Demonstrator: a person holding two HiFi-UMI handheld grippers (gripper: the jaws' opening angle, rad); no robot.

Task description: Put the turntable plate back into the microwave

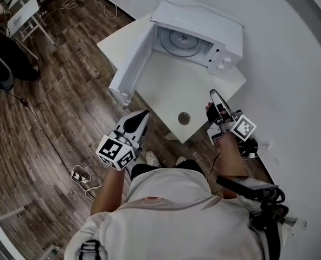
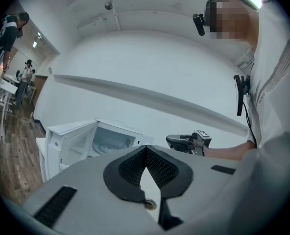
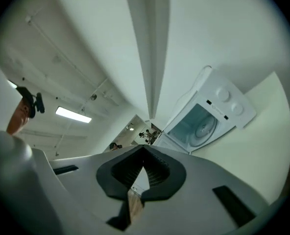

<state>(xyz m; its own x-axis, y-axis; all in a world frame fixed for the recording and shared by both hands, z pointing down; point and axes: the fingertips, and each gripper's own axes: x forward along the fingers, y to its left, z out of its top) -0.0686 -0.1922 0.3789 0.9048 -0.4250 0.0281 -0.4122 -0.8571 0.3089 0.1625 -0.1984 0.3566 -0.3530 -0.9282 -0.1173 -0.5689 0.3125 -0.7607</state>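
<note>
The white microwave stands on a white table with its door swung wide open to the left. The glass turntable plate lies flat inside the cavity. It also shows in the right gripper view as the plate and faintly in the left gripper view as the plate. My left gripper hangs off the table's near left edge, shut and empty. My right gripper is raised at the table's near right corner, rolled sideways, shut with nothing in it. Both are well short of the microwave.
A small round grey thing sits near the table's front corner. A curved white wall closes in the right side. On the wood floor lie cables and a power strip, with a dark chair and a white desk at far left.
</note>
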